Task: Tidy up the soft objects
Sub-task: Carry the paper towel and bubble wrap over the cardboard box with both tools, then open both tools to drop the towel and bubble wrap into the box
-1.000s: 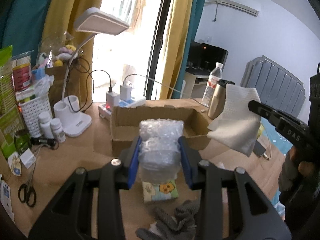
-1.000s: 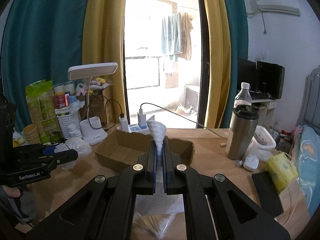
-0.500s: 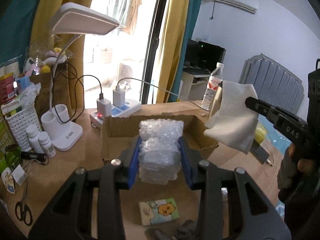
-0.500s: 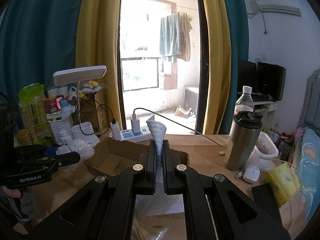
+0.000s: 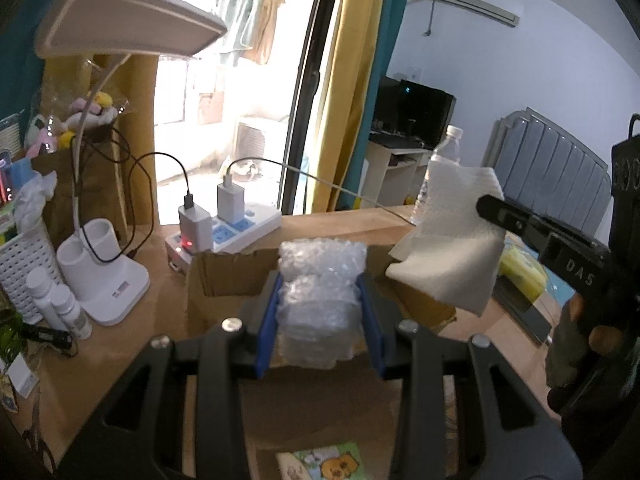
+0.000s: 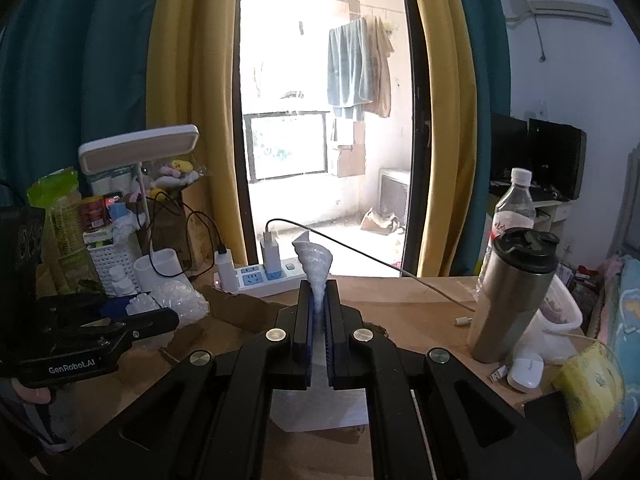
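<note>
Left gripper [image 5: 320,312]: fingers clamped on a wad of bubble wrap [image 5: 320,292], held above the near edge of the open cardboard box [image 5: 224,276] on the surface [image 5: 168,308]. Right gripper [image 6: 319,304]: fingers pinched fully together on a white paper towel [image 6: 316,268], which hangs over the box's right end in the left wrist view.
</note>
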`<state>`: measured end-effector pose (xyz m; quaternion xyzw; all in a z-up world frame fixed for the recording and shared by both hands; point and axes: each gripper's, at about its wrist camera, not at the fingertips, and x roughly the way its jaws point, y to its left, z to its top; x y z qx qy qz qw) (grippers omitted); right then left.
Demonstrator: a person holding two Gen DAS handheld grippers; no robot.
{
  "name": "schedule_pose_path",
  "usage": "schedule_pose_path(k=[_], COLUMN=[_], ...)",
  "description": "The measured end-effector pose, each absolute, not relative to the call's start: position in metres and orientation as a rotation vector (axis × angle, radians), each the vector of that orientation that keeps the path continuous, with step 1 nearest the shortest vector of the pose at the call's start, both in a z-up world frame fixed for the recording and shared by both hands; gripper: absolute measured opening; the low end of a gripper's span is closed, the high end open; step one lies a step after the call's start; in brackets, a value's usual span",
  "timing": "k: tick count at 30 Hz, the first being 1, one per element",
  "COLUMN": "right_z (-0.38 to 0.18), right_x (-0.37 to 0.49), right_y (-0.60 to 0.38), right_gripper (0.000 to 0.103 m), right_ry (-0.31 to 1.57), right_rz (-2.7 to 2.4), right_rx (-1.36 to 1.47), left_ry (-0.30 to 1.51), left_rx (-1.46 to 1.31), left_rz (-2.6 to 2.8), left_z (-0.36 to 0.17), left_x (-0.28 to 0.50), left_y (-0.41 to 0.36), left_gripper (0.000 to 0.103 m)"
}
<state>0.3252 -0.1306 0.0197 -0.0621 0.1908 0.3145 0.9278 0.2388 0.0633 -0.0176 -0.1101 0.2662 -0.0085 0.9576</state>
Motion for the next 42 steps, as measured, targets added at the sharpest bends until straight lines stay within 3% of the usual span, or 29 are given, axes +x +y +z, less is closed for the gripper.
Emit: schedule_pose_path(k=[32,34,35,37,42], right_z=[-0.075,-0.077,-0.077,-0.074,-0.061], right_x=[0.401,0.403,0.403,0.402,0.395], right_y=[-0.106,-0.106,-0.107,-0.109,-0.113], right_gripper=[0.006,0.012,0.022,0.033,0.045], right_ry=[0.657,0.671,0.674,0.67,0.634], right_rz=[0.58,0.571,0.567,0.572,0.566], right_rx=[-0.152,-0.155,-0.152,-0.139,-0.135], left_ry=[0.685,0.687,0.687,0.689,0.689], left_rx=[-0.256,-0.259,-0.258,-0.26,-0.25], left_rz=[-0.08,-0.085,-0.085,-0.084,-0.084], left_z=[-0.074,-0.073,-0.073,-0.072,-0.067], left_x=[0.308,0.307,0.307,0.307,0.303], left_y=[0.063,0.063,0.063,0.062,0.06], left_gripper=[0.039,0.04,0.04,0.04,0.042])
